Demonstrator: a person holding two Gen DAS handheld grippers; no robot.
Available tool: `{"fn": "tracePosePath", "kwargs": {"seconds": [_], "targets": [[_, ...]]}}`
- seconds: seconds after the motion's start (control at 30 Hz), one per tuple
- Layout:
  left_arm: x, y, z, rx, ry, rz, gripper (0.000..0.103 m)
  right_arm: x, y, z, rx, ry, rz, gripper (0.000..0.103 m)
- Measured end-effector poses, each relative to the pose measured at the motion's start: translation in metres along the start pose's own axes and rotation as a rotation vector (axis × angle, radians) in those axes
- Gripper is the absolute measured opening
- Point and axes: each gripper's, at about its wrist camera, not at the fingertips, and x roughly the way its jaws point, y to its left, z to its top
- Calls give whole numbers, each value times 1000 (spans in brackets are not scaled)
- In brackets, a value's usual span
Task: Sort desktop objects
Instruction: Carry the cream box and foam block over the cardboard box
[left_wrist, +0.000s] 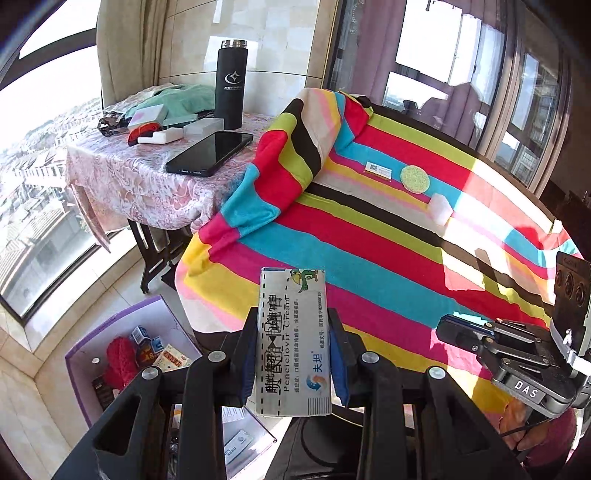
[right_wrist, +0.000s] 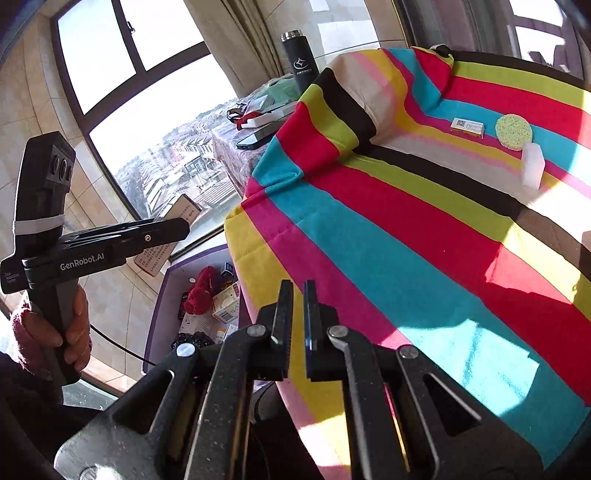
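My left gripper (left_wrist: 293, 325) is shut on a white Penciclovir cream box (left_wrist: 291, 339), held in the air beside the table's near-left edge, above a purple-rimmed bin (left_wrist: 110, 325). From the right wrist view the left gripper (right_wrist: 177, 225) holds the same box (right_wrist: 173, 229). My right gripper (right_wrist: 298, 295) is shut and empty over the table's front-left corner. On the striped cloth (left_wrist: 369, 258) lie a small white box (left_wrist: 378, 170), a round yellow-green sponge (left_wrist: 414, 178) and a white block (left_wrist: 440, 208); these also show in the right wrist view: box (right_wrist: 467, 127), sponge (right_wrist: 513, 132), block (right_wrist: 533, 165).
The bin (right_wrist: 162, 295) on the floor holds a red knit item (left_wrist: 120, 360) and several small boxes. A side table (left_wrist: 129, 184) with a lace cloth carries a phone (left_wrist: 210, 152), a black flask (left_wrist: 231, 85) and oddments. Windows surround the area.
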Motion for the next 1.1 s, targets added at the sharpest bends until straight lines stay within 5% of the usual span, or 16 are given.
{"fn": "tracePosePath", "kwargs": {"seconds": [0.13,0.2,0.4,0.43,0.47,0.53,0.7,0.77,0.8,0.83,0.87,1.1], "targets": [[1,25,-11,-51,12,45,34,10,6,5,-45,-5,-25,7],[4,29,-14,-70,19,35,34,3,-3,8,-54,-31,-122,7],[14,0,-6,-14,12,-44,34,-35,-117,32,149,-142,-408,7],[17,-7,-3,-4,15,-60,34,-36,-140,42,169,-155,-481,16],[19,-13,-1,5,17,-74,34,-32,-163,51,186,-143,-529,50],[21,-23,1,22,16,-92,34,-15,-199,69,217,-98,-552,101],[26,-29,0,34,36,-83,34,28,-251,108,284,-52,-539,101],[28,-25,-2,18,50,-71,34,49,-266,120,290,11,-607,97],[28,-22,-2,10,53,-66,34,56,-271,124,295,34,-632,88],[26,-18,-3,3,52,-60,34,57,-273,125,304,43,-648,41],[24,-14,-3,-6,47,-52,34,55,-273,123,323,43,-659,31],[33,13,-5,-65,66,-25,34,10,-193,79,225,-20,-480,30]]}}
